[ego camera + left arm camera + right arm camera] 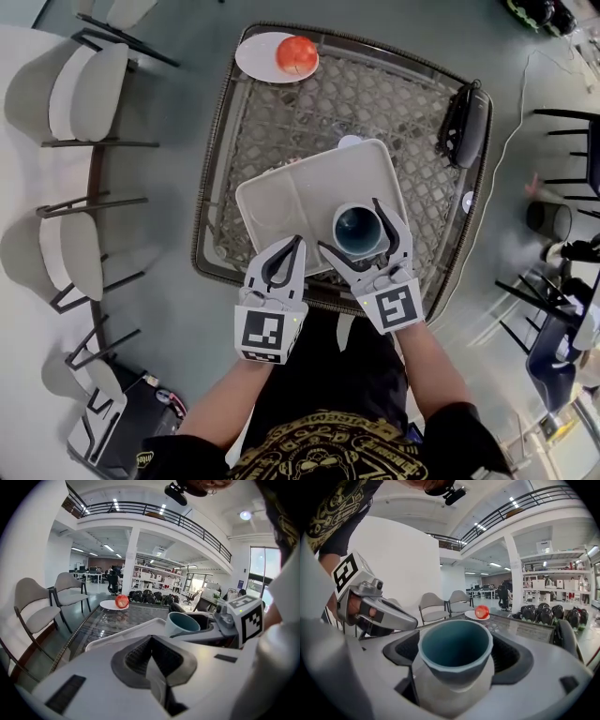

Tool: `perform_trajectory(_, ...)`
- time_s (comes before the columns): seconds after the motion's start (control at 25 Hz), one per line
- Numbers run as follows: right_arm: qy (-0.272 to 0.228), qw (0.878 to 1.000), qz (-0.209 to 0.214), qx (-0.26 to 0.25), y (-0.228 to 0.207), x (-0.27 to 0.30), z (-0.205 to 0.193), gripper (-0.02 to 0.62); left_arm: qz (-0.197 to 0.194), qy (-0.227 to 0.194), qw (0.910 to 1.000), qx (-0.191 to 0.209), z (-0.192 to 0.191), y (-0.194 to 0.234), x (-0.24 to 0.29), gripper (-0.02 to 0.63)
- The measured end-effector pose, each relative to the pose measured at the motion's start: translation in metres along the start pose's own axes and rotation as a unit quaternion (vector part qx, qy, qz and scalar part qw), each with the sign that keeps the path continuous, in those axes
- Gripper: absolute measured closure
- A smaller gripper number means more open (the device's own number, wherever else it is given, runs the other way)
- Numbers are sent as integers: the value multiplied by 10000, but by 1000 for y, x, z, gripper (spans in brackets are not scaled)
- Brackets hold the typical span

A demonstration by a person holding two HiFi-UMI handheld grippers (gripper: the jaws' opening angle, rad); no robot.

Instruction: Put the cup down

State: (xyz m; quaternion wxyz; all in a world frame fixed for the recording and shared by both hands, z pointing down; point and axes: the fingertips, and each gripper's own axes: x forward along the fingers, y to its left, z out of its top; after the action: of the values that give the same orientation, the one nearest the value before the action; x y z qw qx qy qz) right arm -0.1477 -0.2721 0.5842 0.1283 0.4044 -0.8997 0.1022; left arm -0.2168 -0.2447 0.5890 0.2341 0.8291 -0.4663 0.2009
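Your right gripper (349, 225) has its fingers (398, 234) spread wide either side of the blue-lined cup (454, 648), with a sliver of gap at the rim, so they aren't clamping it. That cup stands upright in the near right part of the white tray (281, 202), by the counter's (394, 103) near edge. Your left gripper (296, 244), fingers closed together and empty, is at the tray's near edge. An apple (296, 56) on a plate (255, 58) occupies the far left corner.
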Motion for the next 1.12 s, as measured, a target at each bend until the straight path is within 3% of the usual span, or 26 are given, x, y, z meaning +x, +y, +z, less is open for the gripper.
perform_trajectory(0.36,-235,9993,-234,153,7,-48,34,143,104,-166,9998,62,15,-4,-29,600)
perform_trajectory(0.76,-504,9976,-135,458,18,-114,76,147,-107,-462,9986,247,45,-67,-58,600)
perform_trajectory(1.0,-684,9973,-62,259,28,-168,103,301,-122,-636,9975,287,59,-113,-84,600)
perform_trajectory(1.12,-614,9981,38,97,35,-198,107,337,-138,-754,9965,342,65,-141,-98,600)
